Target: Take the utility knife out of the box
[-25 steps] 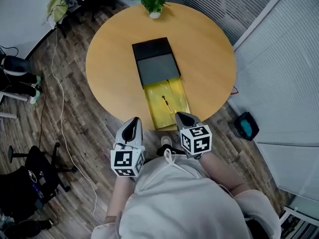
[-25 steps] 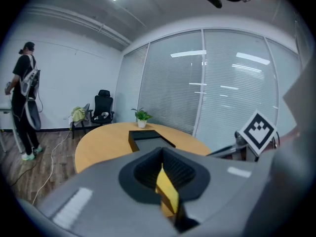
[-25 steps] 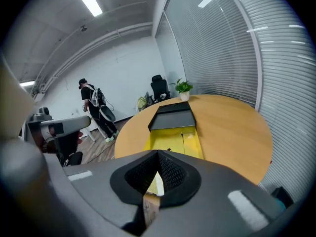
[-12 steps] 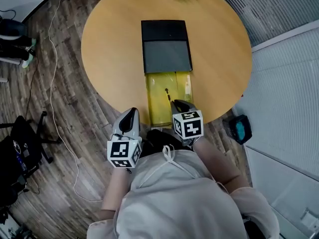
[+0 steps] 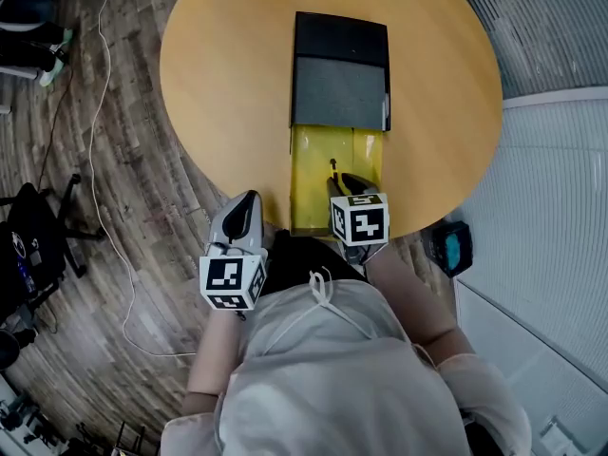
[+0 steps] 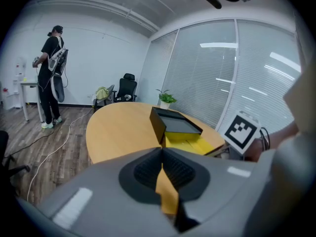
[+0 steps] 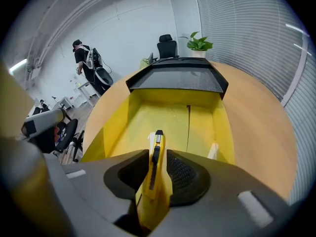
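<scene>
The right tool [image 5: 344, 180], jaws opening, straddled the utility knife [image 7: 155, 152] in the box [image 5: 300, 174], evidently for pickup; the left tool [image 5: 249, 199] idled, closed.

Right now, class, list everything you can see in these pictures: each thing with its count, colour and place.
table: one, round, light wood, mid-room
box: one, black, its yellow tray slid out towards the wearer, on the table
utility knife: one, yellow and black, lying in the tray
potted plant: one, green, white pot, table's far edge
office chairs: at least two, black, one behind the plant, one left of the table
teal object: one, on the floor right of the table; unclear what
person: one, dark clothes, by the far wall
left gripper: grey, shut, empty, at the table's near edge
right gripper: grey, jaws opening around the knife
</scene>
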Demonstrator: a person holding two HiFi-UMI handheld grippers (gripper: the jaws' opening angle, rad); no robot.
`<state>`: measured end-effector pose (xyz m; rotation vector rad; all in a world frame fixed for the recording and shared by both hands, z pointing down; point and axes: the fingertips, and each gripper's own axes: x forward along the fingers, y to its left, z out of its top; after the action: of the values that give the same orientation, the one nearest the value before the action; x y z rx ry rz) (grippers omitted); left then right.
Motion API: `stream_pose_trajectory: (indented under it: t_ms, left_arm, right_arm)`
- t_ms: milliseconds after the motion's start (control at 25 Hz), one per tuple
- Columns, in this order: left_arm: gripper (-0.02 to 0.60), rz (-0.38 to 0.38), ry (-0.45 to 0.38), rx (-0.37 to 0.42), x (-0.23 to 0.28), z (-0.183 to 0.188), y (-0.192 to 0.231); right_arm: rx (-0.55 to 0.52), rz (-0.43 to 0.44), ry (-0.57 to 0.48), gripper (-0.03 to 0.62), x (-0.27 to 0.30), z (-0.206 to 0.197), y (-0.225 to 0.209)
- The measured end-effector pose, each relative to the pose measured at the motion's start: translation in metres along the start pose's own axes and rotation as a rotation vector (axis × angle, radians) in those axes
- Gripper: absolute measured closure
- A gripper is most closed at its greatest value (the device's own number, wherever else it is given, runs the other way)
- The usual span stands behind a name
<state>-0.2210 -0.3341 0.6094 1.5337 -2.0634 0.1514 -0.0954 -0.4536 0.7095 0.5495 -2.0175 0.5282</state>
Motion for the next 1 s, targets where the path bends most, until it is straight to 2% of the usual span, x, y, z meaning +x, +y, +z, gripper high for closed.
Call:
stream_pose_trajectory:
  t_ms: [80, 160, 240, 560, 760, 1000]
  left_arm:
    - [0.575, 0.013, 0.0, -0.007, -0.001, -0.001, 0.007]
    - [0.575, 0.025, -0.001, -0.013, -0.002, -0.001, 0.012]
    - [0.575, 0.029, 0.0, -0.021, -0.004, -0.002, 0.013]
    - [0.575, -0.003, 0.005, 0.002, -0.009, 0.0, -0.004]
    - [0.575, -0.007, -0.006, 0.021, -0.018, 0.012, -0.011]
    - [0.575, -0.009, -0.049, 0.023, -0.032, 0.041, -0.019]
  right_arm:
    - [-0.02, -0.03, 0.004, 0.476, 0.001, 0.0, 0.001]
    - [-0.045, -0.075, 0.006, 0.517, 0.003, 0.0, 0.0]
    - [-0.063, -0.093, 0.008, 0.517, 0.005, 0.0, 0.0]
    - [-0.031, -0.052, 0.006, 0.531, 0.003, -0.001, -0.002]
    - [0.098, 0.032, 0.027, 0.531, -0.007, -0.005, 0.001]
    - [0.061, 0.028, -0.039, 0.531, -0.035, 0.008, 0.004]
